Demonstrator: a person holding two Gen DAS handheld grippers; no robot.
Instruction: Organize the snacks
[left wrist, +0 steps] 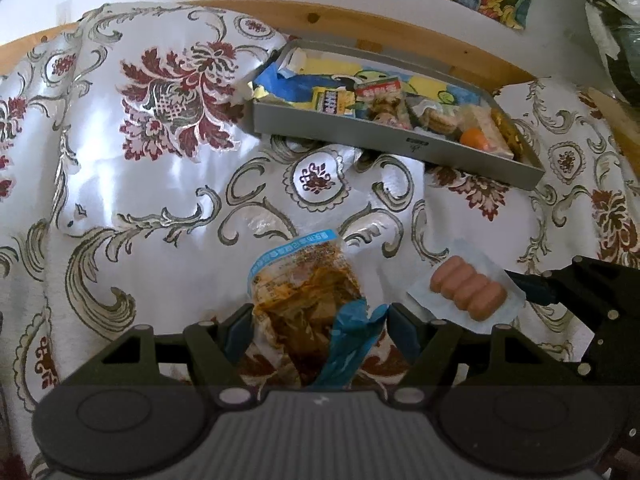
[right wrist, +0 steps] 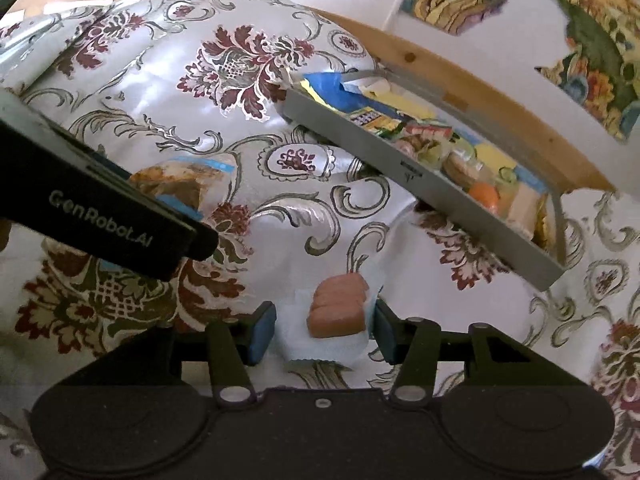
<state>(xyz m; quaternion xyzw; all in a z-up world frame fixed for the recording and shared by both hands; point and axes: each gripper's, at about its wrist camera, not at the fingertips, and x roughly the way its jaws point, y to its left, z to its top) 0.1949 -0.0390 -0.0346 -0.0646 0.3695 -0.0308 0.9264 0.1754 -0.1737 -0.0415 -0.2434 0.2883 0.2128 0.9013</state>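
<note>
Bracketing Two Snack Packs, With the Tray Ahead and to the Right

Both grippers are seen spread open, each with a snack pack lying between its fingers and neither pack yet pinched. The left gripper (left wrist: 320, 328) straddles a clear pouch of brown sauced food (left wrist: 296, 296) with a blue top band; the pouch's long axis runs forward along the fingers, away from the camera. The right gripper (right wrist: 320, 330) straddles a sealed sausage pack (right wrist: 338, 312), whose sausages lie side by side in a row that also runs forward between the pads, a little nearer the right pad than the left. Both packs rest on the patterned cloth covering the bench (left wrist: 160, 184), near each other, the sausage pack on the right.

The grey tray (left wrist: 400, 140), already holding assorted snacks, lies further forward and to the right of both packs, its long side running diagonally. The sausage pack is judged the nearer of the two to it, so the right gripper has the shorter carry. Bare space in the tray is seen mainly toward its left end, where a blue and yellow liner shows.
</note>
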